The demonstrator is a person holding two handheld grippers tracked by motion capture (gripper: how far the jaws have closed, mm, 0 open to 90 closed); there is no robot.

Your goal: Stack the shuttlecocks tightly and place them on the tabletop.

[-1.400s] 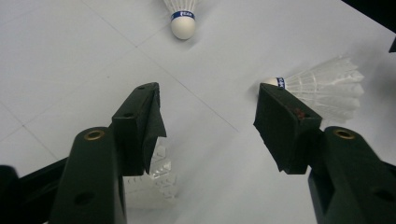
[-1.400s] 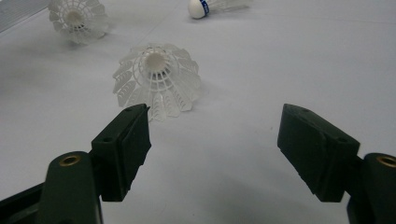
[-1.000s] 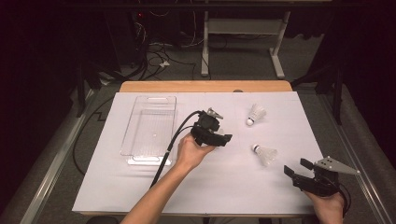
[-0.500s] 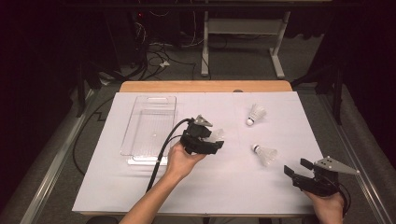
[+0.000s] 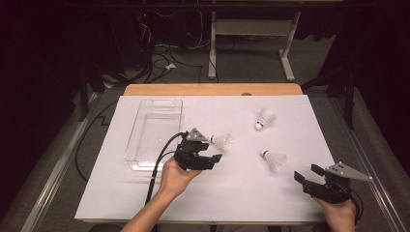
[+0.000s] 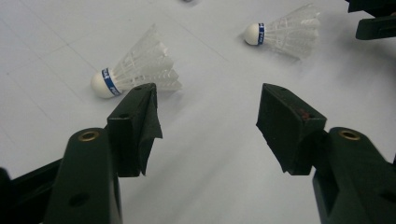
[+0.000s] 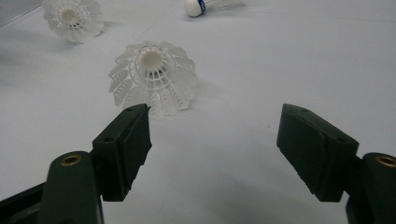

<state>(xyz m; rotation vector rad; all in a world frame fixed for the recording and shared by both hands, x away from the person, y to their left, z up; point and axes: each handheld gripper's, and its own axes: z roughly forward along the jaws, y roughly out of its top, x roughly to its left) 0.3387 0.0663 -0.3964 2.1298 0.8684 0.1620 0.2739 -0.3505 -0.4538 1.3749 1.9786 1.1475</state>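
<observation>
Centrally, the left gripper gapes, nothing grasped, one shuttlecock just ahead of its jaws, clear tray behind. Right gripper, likewise spread, faces another shuttlecock; nothing lies between.

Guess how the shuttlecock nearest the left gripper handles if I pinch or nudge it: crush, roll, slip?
The shuttlecock lies on its side by the open left gripper. Its thin lattice skirt looks likely to flex or crush under a hard pinch. The rounded cork and cone shape suggest it would roll in an arc when nudged. It probably weighs very little.
</observation>
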